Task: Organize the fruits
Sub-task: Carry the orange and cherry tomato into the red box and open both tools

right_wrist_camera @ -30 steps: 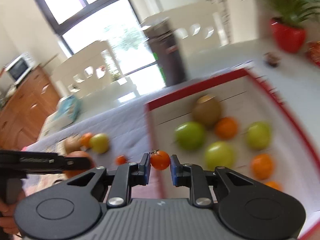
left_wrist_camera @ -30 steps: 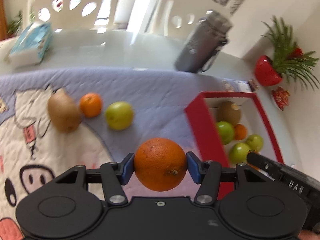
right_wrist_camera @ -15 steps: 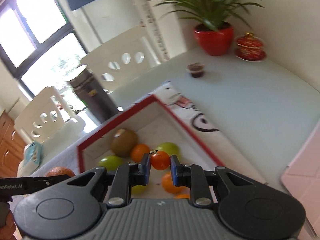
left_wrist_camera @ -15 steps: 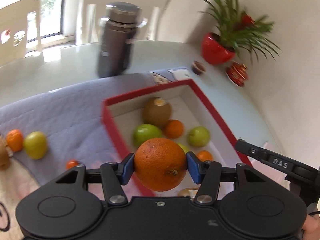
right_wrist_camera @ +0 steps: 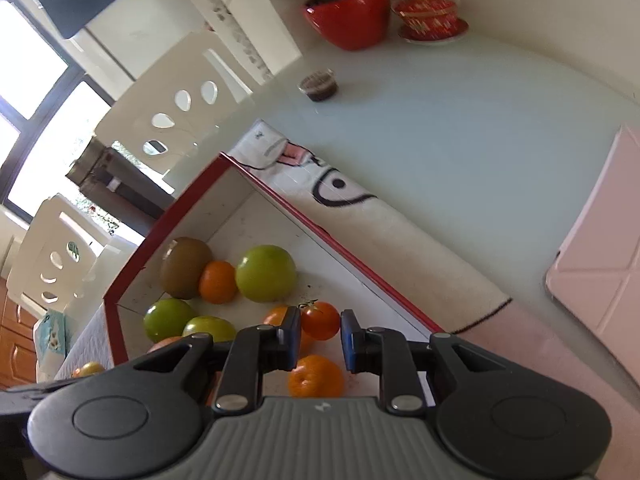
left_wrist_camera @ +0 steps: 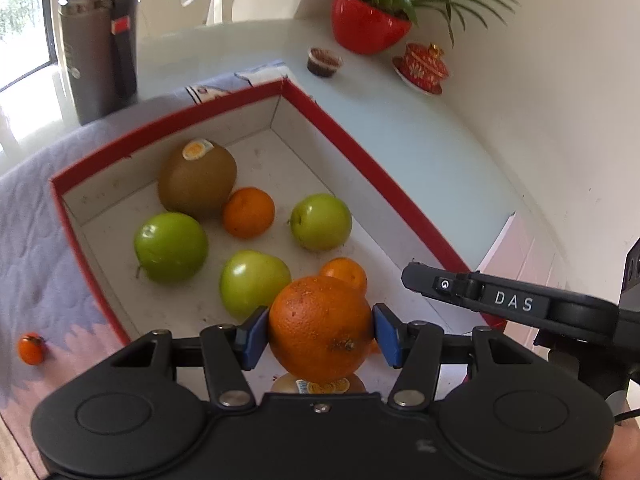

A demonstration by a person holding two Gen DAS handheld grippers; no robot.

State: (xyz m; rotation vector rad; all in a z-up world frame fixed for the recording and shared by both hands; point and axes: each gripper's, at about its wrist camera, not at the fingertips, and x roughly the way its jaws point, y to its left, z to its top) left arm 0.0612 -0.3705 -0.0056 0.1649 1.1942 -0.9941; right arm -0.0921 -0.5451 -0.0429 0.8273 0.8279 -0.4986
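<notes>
Left wrist view: the left tool (left_wrist_camera: 320,336) grips a large orange (left_wrist_camera: 320,326) between its blue pads, at lower centre of the frame, above the near part of the red-rimmed box (left_wrist_camera: 360,148). Inside the box lie a kiwi (left_wrist_camera: 196,184) with a sticker at upper left, a small orange (left_wrist_camera: 248,212) touching it, three green apples (left_wrist_camera: 170,246) and another small orange (left_wrist_camera: 344,272) partly hidden behind the held fruit. A cherry tomato (left_wrist_camera: 31,348) lies on the lilac cloth (left_wrist_camera: 28,248) at lower left, outside the box. The right tool's handle crosses the right edge.

Right wrist view: the right tool (right_wrist_camera: 320,334) stands slightly parted; a cherry tomato (right_wrist_camera: 320,320) touches its left pad (right_wrist_camera: 294,330), with a narrow gap to the right pad, so a firm grip cannot be confirmed. It sits over the box (right_wrist_camera: 136,256), above a small orange (right_wrist_camera: 316,376). A dark bottle (right_wrist_camera: 116,188), a red plant pot (right_wrist_camera: 352,16) and a small cup (right_wrist_camera: 319,85) stand on the bench (right_wrist_camera: 460,128).
</notes>
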